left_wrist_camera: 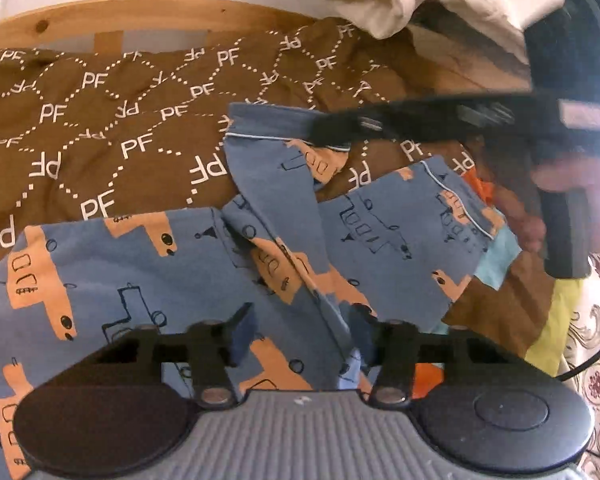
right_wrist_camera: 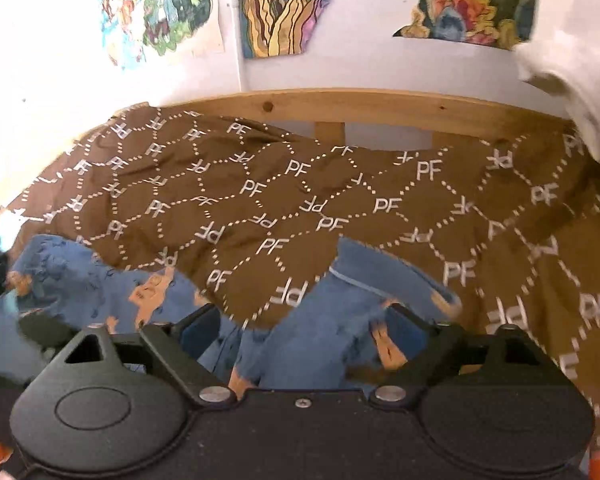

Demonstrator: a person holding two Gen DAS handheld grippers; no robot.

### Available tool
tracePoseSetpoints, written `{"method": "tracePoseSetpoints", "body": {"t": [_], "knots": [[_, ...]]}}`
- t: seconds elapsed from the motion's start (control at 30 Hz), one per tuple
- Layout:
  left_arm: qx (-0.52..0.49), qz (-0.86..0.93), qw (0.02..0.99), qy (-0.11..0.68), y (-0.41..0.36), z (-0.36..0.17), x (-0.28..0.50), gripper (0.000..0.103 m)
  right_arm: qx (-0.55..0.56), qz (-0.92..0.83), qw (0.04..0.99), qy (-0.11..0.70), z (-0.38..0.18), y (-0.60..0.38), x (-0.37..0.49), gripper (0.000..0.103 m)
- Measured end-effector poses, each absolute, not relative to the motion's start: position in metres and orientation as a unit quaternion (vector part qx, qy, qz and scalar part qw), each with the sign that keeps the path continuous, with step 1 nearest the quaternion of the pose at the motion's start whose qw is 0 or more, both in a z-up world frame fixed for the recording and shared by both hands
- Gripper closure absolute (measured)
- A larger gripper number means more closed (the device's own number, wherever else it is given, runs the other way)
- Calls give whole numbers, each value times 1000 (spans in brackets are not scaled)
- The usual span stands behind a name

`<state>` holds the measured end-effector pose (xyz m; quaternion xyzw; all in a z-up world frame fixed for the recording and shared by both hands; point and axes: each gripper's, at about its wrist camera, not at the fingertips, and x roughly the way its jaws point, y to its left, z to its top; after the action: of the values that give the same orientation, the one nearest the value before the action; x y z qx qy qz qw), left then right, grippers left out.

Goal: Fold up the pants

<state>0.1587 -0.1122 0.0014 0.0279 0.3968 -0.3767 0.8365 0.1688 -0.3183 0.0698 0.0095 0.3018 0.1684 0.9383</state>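
Both the left gripper [left_wrist_camera: 300, 334] and right gripper [right_wrist_camera: 300, 334] are hovering open over the pants [left_wrist_camera: 140, 272], lying crumpled on the bed [right_wrist_camera: 340, 200], apparently positioning to straighten a leg.

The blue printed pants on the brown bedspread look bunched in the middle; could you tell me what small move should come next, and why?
Probably close the left gripper on the pants and pull them flat. Its jaws stand open over the cloth, and one leg lies twisted across the brown bedspread.

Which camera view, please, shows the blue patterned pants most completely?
The left wrist view: the blue patterned pants spread across it, both legs visible. The right wrist view shows only blurred parts behind its gripper.
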Motion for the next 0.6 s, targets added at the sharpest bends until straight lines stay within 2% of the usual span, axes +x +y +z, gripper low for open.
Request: {"method": "tracePoseSetpoints", "body": {"t": [0.03,0.1,0.2,0.27,0.4,0.47,0.6], "knots": [[24,-377,835,400,-114,1,158,56,6,166,938,306,69,-313,178,19],[17,-378,832,407,-119,-1,160,66,6,160,932,324,67,-303,200,32],[12,-379,825,420,-125,-3,161,76,6,145,924,355,60,-292,224,44],[9,-375,824,423,-127,-3,162,80,13,135,918,372,53,-289,238,47],[-2,-370,824,429,-129,-2,167,96,30,115,910,397,42,-287,255,52],[-5,-366,825,431,-129,-2,168,101,32,105,910,399,39,-287,259,55],[-13,-360,825,435,-127,-2,171,102,59,85,908,406,38,-293,265,56]]}}
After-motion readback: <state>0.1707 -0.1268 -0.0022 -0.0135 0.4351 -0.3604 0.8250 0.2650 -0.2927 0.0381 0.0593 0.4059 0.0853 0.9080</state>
